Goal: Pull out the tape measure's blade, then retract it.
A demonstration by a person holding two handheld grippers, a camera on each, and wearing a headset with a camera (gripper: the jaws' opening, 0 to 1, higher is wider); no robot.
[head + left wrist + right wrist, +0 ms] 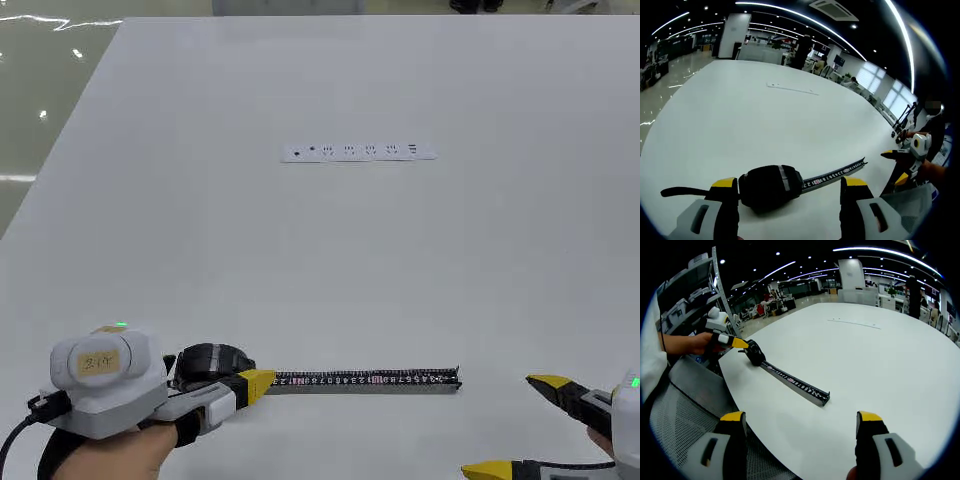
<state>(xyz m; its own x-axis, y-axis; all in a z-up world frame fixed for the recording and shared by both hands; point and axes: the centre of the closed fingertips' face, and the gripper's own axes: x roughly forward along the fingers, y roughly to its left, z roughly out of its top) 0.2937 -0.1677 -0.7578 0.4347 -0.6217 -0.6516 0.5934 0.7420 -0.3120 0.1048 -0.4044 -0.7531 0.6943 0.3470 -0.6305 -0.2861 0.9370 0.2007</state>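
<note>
Two open claws: left claw (789, 182) sits loosely around the tape measure (212, 362), near left on the table (400, 260), probably steadying it. Right claw (508, 425) hangs clear of the stretched-out blade (365, 379), so I'm guessing retraction's next.

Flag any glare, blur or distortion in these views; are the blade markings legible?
Head view: even light, sharp, glare streaks on the floor, blade numerals small but visible. Left gripper view: strong fisheye bend, table edge curved. Right gripper view: same bend, markings too small to read.
</note>
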